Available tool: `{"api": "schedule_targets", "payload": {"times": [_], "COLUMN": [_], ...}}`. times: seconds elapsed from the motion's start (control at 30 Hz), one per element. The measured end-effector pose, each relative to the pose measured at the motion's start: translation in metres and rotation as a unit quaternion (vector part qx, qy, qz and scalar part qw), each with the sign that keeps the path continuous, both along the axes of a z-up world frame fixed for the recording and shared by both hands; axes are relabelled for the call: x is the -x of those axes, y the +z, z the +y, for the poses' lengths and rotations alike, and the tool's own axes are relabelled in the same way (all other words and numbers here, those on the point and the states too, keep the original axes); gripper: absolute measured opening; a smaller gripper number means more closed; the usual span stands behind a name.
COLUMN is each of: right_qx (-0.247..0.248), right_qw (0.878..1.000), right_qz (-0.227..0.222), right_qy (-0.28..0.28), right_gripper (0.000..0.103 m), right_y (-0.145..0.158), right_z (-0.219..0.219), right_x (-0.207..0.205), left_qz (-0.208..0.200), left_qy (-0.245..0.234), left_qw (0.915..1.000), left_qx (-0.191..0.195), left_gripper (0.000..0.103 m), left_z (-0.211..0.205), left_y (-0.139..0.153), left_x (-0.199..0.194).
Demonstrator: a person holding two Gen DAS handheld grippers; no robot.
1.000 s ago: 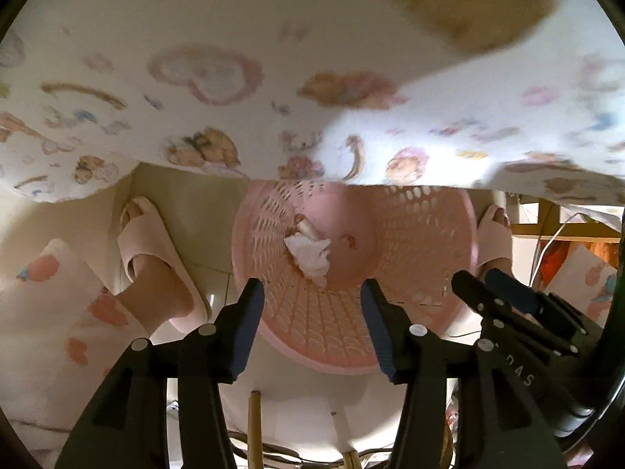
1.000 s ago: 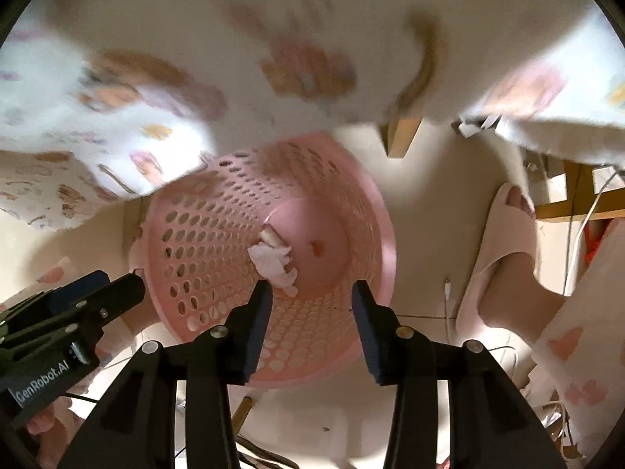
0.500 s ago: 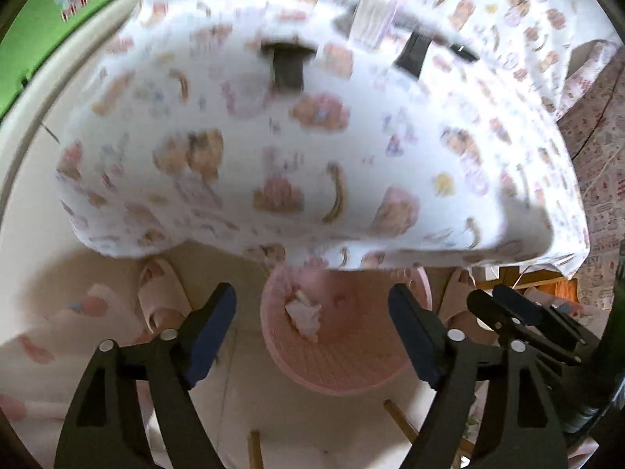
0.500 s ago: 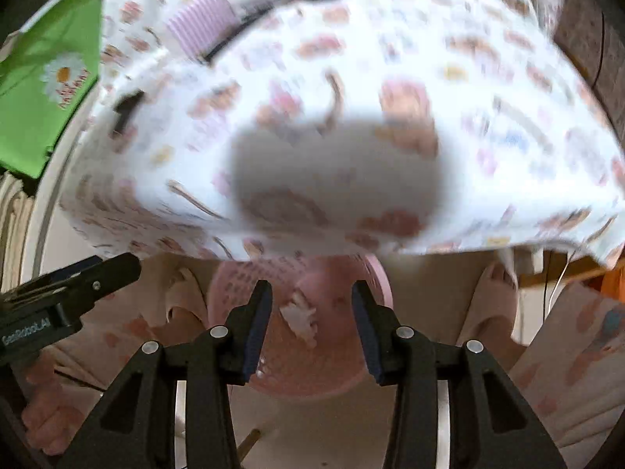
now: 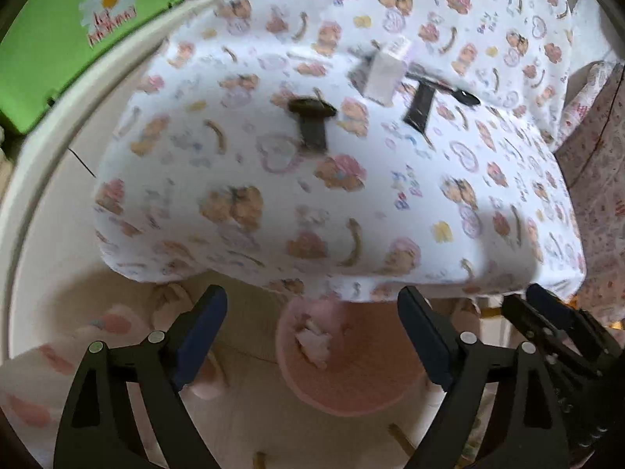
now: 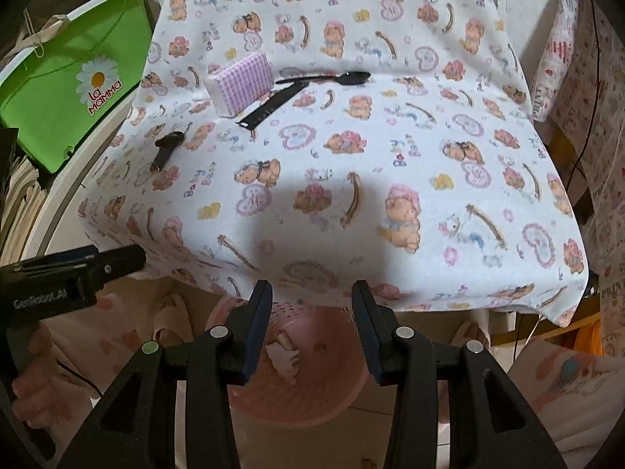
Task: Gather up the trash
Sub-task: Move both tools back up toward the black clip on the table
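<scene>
Green bin [image 6: 74, 90] at far left. We hold the left tool [image 5: 312, 336] wide open and the right tool [image 6: 311, 326] part open, both empty, above the pink basket [image 6: 332, 398] under the table [image 6: 390, 156] edge; crumpled tissue [image 6: 285, 359] lies inside.

Setting: we see a home.
Evidence: bear-print tablecloth [image 6: 390, 164], pink laundry-style basket [image 6: 312, 402], slippered feet [image 6: 468, 332].

Both wrists overlook table [image 5: 351, 195]; share basket [image 6: 312, 398].
</scene>
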State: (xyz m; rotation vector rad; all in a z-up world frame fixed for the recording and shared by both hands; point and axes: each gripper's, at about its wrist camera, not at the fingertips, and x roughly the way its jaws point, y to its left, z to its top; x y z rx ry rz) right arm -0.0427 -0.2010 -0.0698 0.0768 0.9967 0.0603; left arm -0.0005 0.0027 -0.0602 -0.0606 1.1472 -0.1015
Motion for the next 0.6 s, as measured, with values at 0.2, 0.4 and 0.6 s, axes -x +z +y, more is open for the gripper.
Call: {"api": "schedule_targets", "payload": {"times": [0.2,0.4,0.6], "right_qx": [0.013,0.043,0.034], "right_qw": [0.999,0.997,0.994], "right_qz": [-0.028,-0.059,-0.099], "right_qy": [-0.005,0.015,0.029], "right_gripper": [0.045,0.045,0.05], "right_y": [0.009,0.039,0.087], "right_z": [-0.003,-0.003,-0.012], "right_x": [0.002,-0.014,-0.042], "left_qz": [-0.06,-0.045,-0.057], "left_qy": [0.002,0.003,0.0], "left_qw": [0.9957,0.9981,0.9976], "left_qx": [-0.071,-0.043,-0.04], "left_gripper": [0.088,0.088,0.088], "left_z": [-0.003,0.006,0.013], "left_y": [0.018,0.044,0.077], "left_x": [0.0,-0.027,-0.062]}}
